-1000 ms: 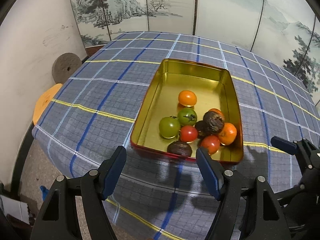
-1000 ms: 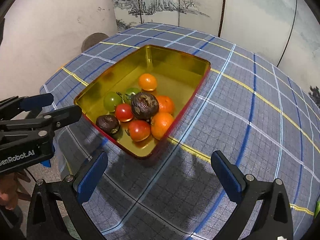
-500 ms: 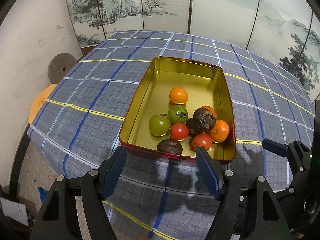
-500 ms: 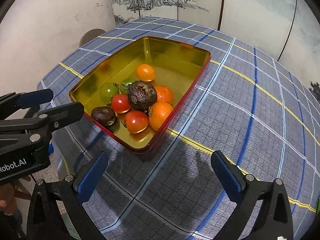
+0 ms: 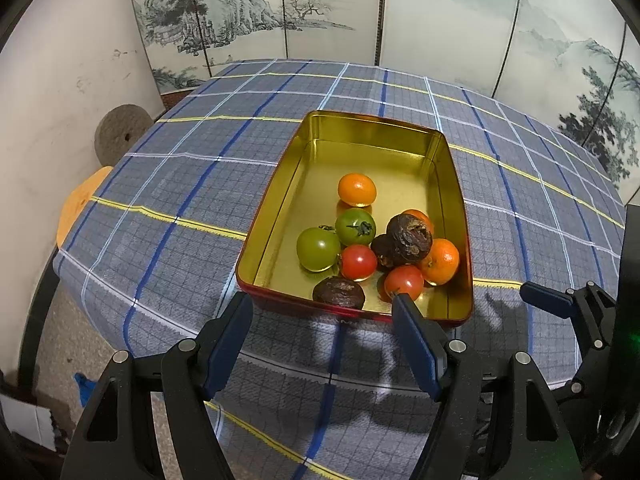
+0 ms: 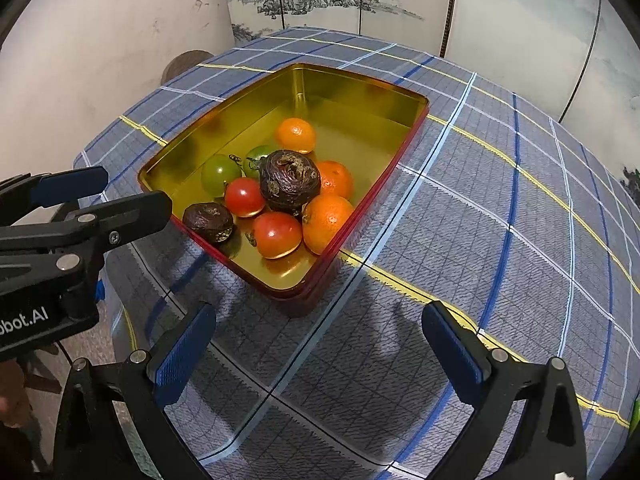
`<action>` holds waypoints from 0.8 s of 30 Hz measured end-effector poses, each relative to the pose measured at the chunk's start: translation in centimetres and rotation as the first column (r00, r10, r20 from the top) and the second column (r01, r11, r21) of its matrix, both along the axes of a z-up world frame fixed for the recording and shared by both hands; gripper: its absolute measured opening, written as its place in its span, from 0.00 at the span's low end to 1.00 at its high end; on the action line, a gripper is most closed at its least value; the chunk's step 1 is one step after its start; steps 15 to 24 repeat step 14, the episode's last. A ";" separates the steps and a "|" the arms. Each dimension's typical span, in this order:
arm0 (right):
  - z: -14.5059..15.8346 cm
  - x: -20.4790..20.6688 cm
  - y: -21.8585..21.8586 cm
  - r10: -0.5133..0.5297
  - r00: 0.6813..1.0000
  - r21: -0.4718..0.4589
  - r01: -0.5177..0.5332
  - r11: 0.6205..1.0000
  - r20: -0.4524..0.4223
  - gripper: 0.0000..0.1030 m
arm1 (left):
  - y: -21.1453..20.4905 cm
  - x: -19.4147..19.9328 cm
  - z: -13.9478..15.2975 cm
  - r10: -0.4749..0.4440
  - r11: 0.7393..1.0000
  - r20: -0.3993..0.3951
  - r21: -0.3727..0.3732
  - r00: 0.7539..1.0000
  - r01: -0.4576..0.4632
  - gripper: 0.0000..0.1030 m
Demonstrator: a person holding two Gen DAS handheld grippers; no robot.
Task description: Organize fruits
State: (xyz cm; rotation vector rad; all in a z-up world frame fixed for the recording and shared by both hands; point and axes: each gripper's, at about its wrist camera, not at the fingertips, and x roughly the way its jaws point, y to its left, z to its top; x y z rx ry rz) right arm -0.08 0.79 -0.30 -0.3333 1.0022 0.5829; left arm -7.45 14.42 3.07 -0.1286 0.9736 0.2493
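Two open grippers hover before your tin (image 5: 456,184) of fruit on a plaid cloth (image 5: 168,200).

From your left: a scuffed white wall (image 5: 60,92), a grey disc (image 5: 122,132) leaning on it, an orange seat (image 5: 78,204) by the table edge, then a painted landscape screen (image 5: 440,20) behind. The tin, gold inside and red outside, sits near the table's near edge. Fruit crowds its near end: two green tomatoes (image 5: 318,248), two red tomatoes (image 5: 358,261), three oranges (image 5: 357,189) and dark wrinkled fruits (image 5: 409,237), one stacked on the pile. Your left gripper (image 5: 322,344) has its jaws apart and empty, just short of the tin; your right gripper (image 6: 316,354) likewise. The left gripper's body (image 6: 60,248) reads "bot.AI".
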 end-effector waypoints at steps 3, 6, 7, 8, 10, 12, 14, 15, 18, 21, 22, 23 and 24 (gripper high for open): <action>0.0 0.0 0.0 0.000 1.000 0.001 0.000 1.000 0.000 0.99 | 0.0 0.0 -0.1 0.000 1.000 0.000 0.000 1.000 0.000 0.70; 0.0 0.0 0.0 -0.001 1.000 0.001 0.001 1.000 0.000 0.99 | 0.0 0.0 0.0 0.000 1.000 0.001 -0.001 1.000 0.000 0.70; 0.0 0.0 0.0 -0.002 1.000 0.000 0.002 1.000 0.000 0.99 | 0.0 0.0 0.0 0.000 1.000 0.001 -0.002 1.000 0.000 0.70; 0.0 0.0 0.0 -0.002 1.000 0.000 0.002 1.000 0.000 0.99 | -0.1 0.0 0.0 -0.002 1.000 0.006 -0.005 1.000 0.002 0.70; 0.0 -0.1 0.1 -0.002 1.000 0.000 0.002 1.000 0.000 0.99 | -0.2 0.0 0.1 -0.006 1.000 0.013 -0.005 1.000 0.006 0.70; 0.0 0.0 0.1 -0.002 1.000 0.001 0.002 1.000 0.000 0.99 | -0.4 0.1 0.2 -0.008 1.000 0.015 -0.003 1.000 0.009 0.70; 0.0 -0.1 0.1 -0.002 1.000 0.000 0.002 1.000 0.001 0.99 | -0.5 0.1 0.2 -0.010 1.000 0.013 -0.006 1.000 0.010 0.70; 0.0 -0.1 0.1 -0.002 1.000 0.000 0.002 1.000 0.001 0.99 | -0.5 0.1 0.2 -0.010 1.000 0.013 -0.006 1.000 0.010 0.70; 0.0 -0.1 0.1 -0.002 1.000 0.000 0.002 1.000 0.001 0.99 | -0.5 0.1 0.2 -0.010 1.000 0.013 -0.006 1.000 0.010 0.70; 0.0 -0.1 0.1 -0.002 1.000 0.000 0.002 1.000 0.001 0.99 | -0.5 0.1 0.2 -0.010 1.000 0.013 -0.006 1.000 0.010 0.70; 0.0 -0.1 0.1 -0.002 1.000 0.000 0.002 1.000 0.001 0.99 | -0.5 0.1 0.2 -0.010 1.000 0.013 -0.006 1.000 0.010 0.70; 0.0 -0.1 0.1 -0.002 1.000 0.000 0.002 1.000 0.001 0.99 | -0.5 0.1 0.2 -0.010 1.000 0.013 -0.006 1.000 0.010 0.70; 0.0 -0.1 0.1 -0.002 1.000 0.000 0.002 1.000 0.001 0.99 | -0.5 0.1 0.2 -0.010 1.000 0.013 -0.006 1.000 0.010 0.70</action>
